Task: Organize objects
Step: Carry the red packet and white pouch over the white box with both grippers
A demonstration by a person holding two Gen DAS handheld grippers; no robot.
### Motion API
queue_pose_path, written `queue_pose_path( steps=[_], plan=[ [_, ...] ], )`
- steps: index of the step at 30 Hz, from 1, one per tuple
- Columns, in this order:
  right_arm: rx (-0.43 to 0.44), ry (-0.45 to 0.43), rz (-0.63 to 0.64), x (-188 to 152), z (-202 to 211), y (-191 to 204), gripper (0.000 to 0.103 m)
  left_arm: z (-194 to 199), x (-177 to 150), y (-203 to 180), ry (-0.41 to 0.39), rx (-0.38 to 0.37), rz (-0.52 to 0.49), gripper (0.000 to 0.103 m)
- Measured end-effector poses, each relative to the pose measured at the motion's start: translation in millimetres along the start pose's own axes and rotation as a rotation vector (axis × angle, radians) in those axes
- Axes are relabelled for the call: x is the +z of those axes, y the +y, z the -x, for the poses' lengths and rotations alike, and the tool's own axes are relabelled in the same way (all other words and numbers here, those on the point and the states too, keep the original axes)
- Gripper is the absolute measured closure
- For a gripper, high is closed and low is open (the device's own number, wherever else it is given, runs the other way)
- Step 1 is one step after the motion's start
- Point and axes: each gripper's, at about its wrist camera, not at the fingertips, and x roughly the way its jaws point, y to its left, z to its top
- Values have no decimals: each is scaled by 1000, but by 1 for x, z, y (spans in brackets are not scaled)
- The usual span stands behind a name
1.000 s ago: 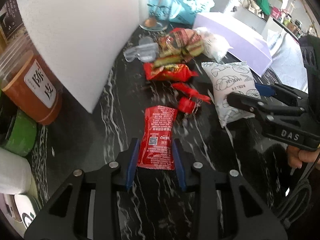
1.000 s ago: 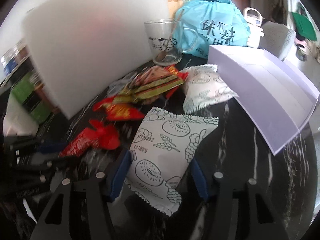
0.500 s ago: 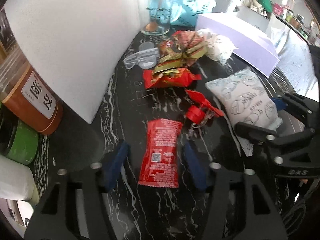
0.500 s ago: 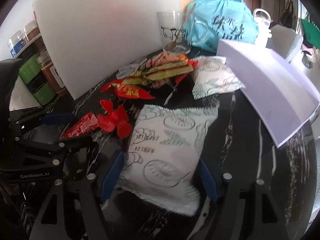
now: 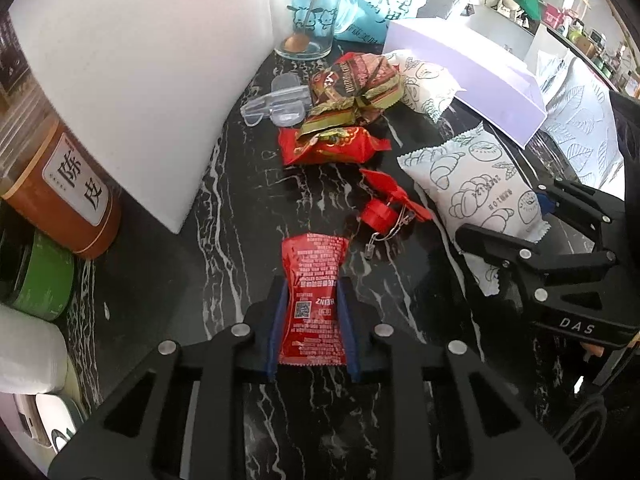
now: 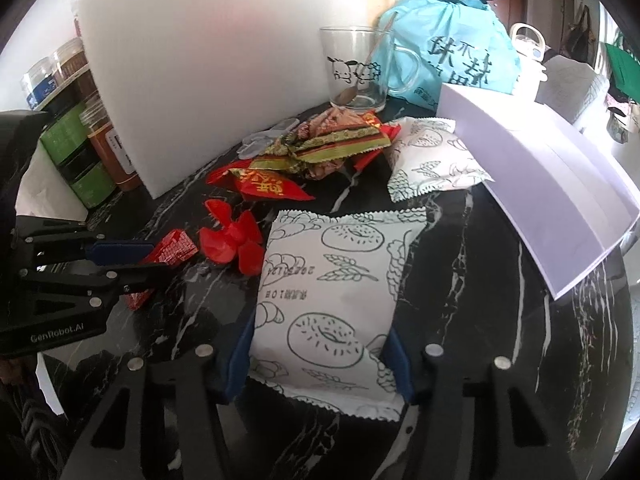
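Note:
A red ketchup sachet lies lengthwise on the black marble counter. My left gripper is shut on its near half, with both blue pads pressed against its long edges. In the right wrist view the left gripper is at the left with the sachet poking out. A white pastry packet printed with doughnuts sits between the pads of my right gripper. Its jaws are closing and both pads touch the packet's sides. From the left wrist view the right gripper holds that packet.
A red plastic propeller lies between the two packets. Behind are a red snack pack, a heap of wrappers, a second white packet, a glass mug and a blue bag. A white board and jars stand at the left, a lilac box at the right.
Half a second ago both grippers stood wider apart around their packets. Both have since closed in, the left pads pinching the sachet and the right pads meeting the pastry packet.

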Motion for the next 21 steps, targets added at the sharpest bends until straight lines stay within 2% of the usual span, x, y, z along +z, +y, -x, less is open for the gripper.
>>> queue_pose_path(
  steps=[10, 21],
  plan=[
    [39, -67, 15, 16, 25, 3, 45, 28, 13, 0, -76, 23, 15, 80],
    [31, -133, 38, 43, 60, -9, 45, 56, 47, -14, -149, 52, -10, 80]
  ],
)
